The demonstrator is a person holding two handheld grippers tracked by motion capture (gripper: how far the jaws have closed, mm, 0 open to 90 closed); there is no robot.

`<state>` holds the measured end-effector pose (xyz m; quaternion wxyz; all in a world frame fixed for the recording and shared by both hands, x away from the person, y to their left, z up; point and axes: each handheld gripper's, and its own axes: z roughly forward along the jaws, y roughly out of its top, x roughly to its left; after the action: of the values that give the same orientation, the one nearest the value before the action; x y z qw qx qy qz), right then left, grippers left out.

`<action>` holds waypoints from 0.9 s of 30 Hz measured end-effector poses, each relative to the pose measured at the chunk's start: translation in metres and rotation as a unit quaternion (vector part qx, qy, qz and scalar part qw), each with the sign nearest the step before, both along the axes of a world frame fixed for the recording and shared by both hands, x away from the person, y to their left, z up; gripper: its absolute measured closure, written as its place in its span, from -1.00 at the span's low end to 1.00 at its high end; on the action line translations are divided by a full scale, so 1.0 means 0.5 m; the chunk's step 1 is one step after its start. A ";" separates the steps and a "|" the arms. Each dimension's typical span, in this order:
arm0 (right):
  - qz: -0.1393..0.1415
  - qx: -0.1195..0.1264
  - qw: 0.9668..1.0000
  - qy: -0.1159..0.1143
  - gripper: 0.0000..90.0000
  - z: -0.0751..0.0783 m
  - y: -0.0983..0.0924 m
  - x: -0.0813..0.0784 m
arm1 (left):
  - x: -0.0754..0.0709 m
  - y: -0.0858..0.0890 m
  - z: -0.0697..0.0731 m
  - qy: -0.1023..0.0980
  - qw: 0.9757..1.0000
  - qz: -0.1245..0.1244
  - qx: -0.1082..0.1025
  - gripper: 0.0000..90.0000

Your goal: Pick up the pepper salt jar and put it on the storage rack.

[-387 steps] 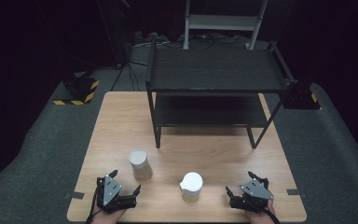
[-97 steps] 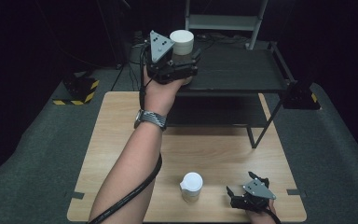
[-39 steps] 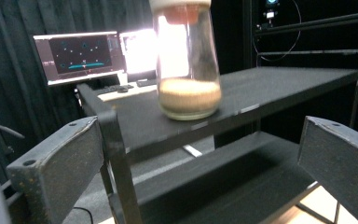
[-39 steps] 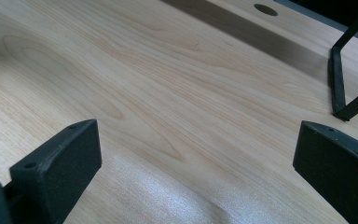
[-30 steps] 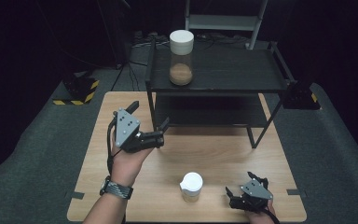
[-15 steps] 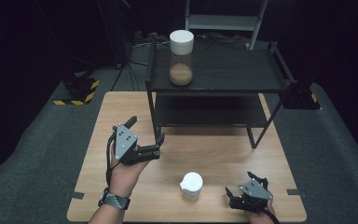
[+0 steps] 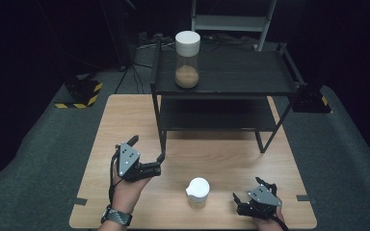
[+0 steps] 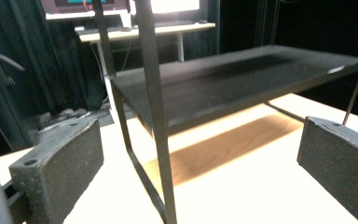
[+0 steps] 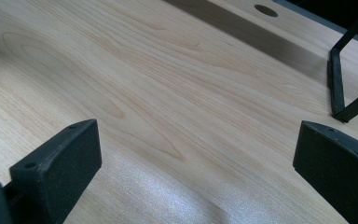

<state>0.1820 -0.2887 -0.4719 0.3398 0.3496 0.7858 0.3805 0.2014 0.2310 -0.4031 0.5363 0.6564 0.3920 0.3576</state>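
The white-lidded jar stands upright on the table near its front edge, at about six o'clock from the table's middle, with nothing touching it. A taller jar with brown contents already stands on the top of the black shelf, toward eleven o'clock of that surface, so the remaining jar looks like the next one to lift.

The left claw hovers at about ten o'clock from the short jar, its jaws spread wide and empty. In the left gripper view its pads bracket the shelf's front post, which stands close ahead. The right claw rests near the table's front edge at about three o'clock from the jar, jaws likewise wide apart with only bare wood between them.

The main risks, as I judge them: a sideways sweep of the left claw could clip the post and jolt the shelf, toppling the tall jar. A grip taken on the smooth lid rather than the body could slip. Approaching too low may knock the short jar over.
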 end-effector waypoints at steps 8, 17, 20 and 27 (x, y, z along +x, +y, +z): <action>0.000 -0.003 1.000 -0.001 -1.00 0.000 0.002 -0.001 | -0.011 0.004 -0.054 0.025 0.999 -0.004 0.024 -0.99; 0.001 -0.007 1.000 -0.002 -1.00 0.000 0.004 -0.001 | -0.027 0.004 -0.113 0.057 0.998 -0.002 0.032 -0.99; 0.001 -0.008 1.000 -0.002 -1.00 0.000 0.004 -0.001 | -0.030 0.004 -0.129 0.071 0.997 -0.001 0.038 -0.99; 0.001 -0.009 1.000 -0.001 -1.00 0.000 0.005 0.000 | -0.039 0.008 -0.150 0.083 0.995 0.000 0.051 -0.99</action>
<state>0.1818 -0.2859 -0.4718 0.3436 0.3456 0.7889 0.3743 0.1817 0.2352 -0.4782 0.4678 0.7104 0.4163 0.3212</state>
